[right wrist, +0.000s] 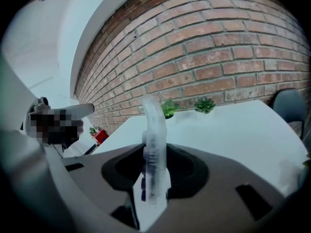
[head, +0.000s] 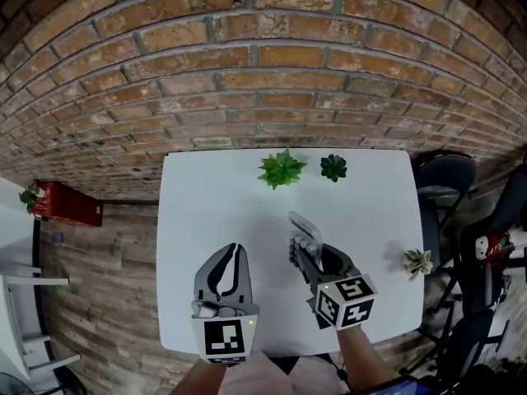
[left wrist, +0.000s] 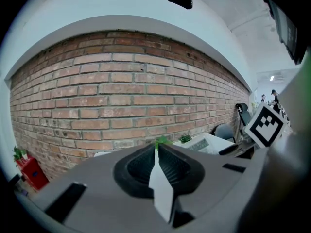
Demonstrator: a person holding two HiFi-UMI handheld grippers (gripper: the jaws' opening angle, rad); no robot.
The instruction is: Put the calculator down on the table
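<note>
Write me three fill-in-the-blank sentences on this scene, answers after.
1. The right hand-held gripper grips the calculator; the left hand-held gripper holds ___.
2. The wall behind the table is built of ___.
3. Along the table's far edge stand ___ green plants.
Missing words: nothing; brick; two.

A red-brown brick wall (head: 263, 72) with pale mortar fills the far side of the room. A square white surface (head: 206, 220) stands against its foot. The floor (head: 107, 278) is of worn wooden planks. At the left a red box (head: 72, 204) sits low by the wall, a small green plant (head: 31, 196) just beside it, near white furniture (head: 25, 303). Black office chairs (head: 446, 179) stand at the right. The ceiling (left wrist: 121, 8) is plain white, and the light is soft and even.
</note>
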